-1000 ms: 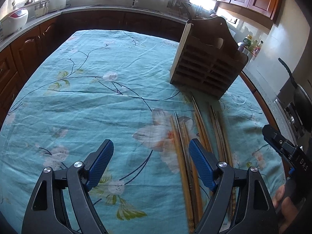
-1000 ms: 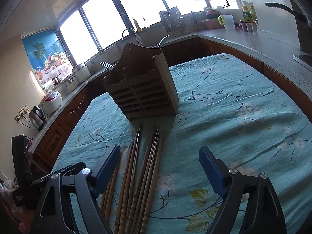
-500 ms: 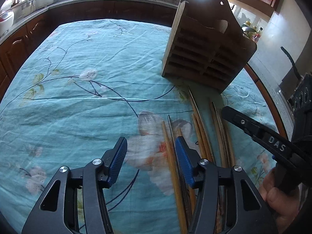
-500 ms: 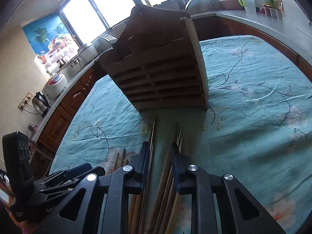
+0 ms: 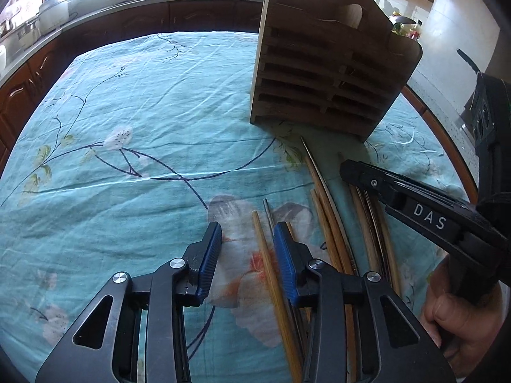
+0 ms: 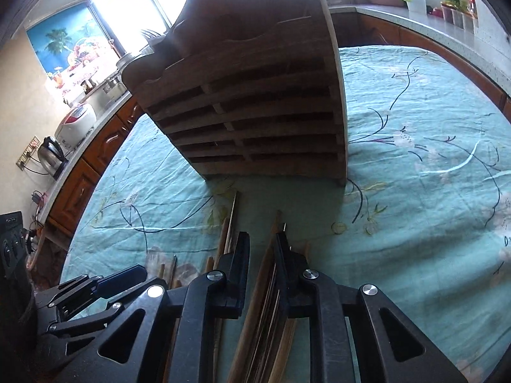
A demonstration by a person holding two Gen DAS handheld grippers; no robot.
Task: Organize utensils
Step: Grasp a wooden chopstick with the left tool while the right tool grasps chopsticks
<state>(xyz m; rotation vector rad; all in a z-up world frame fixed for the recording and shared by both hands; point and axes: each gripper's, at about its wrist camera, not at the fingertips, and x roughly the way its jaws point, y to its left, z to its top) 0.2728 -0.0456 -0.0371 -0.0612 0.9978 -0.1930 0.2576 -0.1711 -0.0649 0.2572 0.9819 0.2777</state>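
While both jaws closing, left tool point(image 5: 246, 249) straddles chopstick point(image 5: 271, 274), right tool point(image 6: 262, 255) straddles chopstick bundle point(image 6: 265, 303); wooden holder point(image 6: 255, 102) just ahead

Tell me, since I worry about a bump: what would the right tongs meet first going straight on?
Probably the tablecloth just past the chopsticks between their closing jaws; the wooden utensil rack beyond, depth unclear.

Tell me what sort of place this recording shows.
Most likely a home kitchen: wooden cabinets under a countertop, a kettle and rice cooker by the window, and a cloth-covered table.
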